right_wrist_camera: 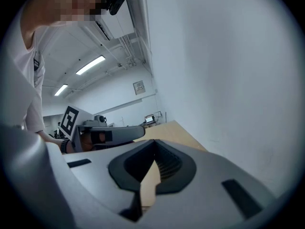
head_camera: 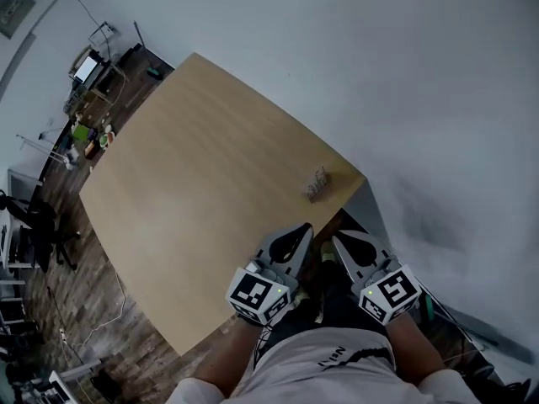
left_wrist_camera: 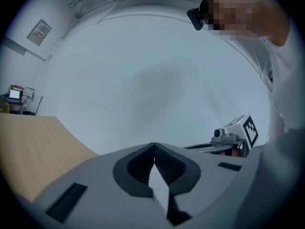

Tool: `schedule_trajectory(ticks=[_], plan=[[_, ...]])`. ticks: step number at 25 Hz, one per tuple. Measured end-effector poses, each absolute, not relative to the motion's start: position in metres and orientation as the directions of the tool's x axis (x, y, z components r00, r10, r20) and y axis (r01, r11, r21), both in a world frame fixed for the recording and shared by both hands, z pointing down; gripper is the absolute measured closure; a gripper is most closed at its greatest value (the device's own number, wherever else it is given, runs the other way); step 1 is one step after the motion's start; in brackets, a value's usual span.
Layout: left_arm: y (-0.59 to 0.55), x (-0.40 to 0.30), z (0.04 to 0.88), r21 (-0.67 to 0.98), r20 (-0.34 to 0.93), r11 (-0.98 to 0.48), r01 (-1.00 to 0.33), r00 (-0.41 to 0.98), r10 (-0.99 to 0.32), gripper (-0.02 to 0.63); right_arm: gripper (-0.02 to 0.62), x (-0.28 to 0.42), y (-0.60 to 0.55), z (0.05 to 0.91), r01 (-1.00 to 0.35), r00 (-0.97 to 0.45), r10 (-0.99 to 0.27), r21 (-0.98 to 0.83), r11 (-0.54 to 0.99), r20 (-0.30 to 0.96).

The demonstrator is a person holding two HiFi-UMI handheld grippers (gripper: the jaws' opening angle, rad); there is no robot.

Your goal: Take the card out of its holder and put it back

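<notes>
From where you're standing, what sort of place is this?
Most likely an office or lab workroom: a large wooden table against a white wall, cluttered desks with a screen at the far end, and strip lights on the ceiling.

The desk (head_camera: 194, 158) across the middle of the head view has a pale wood-grain top, smooth and matt. Near its right edge the holder (head_camera: 317, 183) looks clear and faintly shiny, but it is too small to tell more. The left claw (left_wrist_camera: 153, 147) and right claw (right_wrist_camera: 155, 143) are matt grey plastic with black ribbed pads (left_wrist_camera: 172, 165). The wall (head_camera: 404, 74) at upper right is smooth, matt white. The floor (head_camera: 76, 284) at lower left is dark wood planking. The shirt (head_camera: 328, 369) at the bottom is white cloth.
</notes>
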State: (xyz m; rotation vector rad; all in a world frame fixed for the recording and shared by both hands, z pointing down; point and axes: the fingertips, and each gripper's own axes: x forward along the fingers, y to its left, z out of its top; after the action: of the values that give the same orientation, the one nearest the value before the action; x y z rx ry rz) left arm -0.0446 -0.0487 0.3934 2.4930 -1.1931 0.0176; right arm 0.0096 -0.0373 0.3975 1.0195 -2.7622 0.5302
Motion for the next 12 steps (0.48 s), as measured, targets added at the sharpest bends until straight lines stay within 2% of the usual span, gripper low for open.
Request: schedule_trajectory(ticks=[7,12], plan=[[-0.004,-0.054,0.352,0.380,0.163,-0.494,-0.782,0.583,-0.796,0.592,0.581,0.004,-0.007,0.355,-0.644,-0.765,-0.610,-0.246,0.724,0.208],[0.022,-0.055,0.327,0.358,0.141,-0.500,-0.789,0.575,-0.806,0.592,0.581,0.000,0.016,0.333,-0.636,-0.772,-0.610,-0.254,0.729,0.181]])
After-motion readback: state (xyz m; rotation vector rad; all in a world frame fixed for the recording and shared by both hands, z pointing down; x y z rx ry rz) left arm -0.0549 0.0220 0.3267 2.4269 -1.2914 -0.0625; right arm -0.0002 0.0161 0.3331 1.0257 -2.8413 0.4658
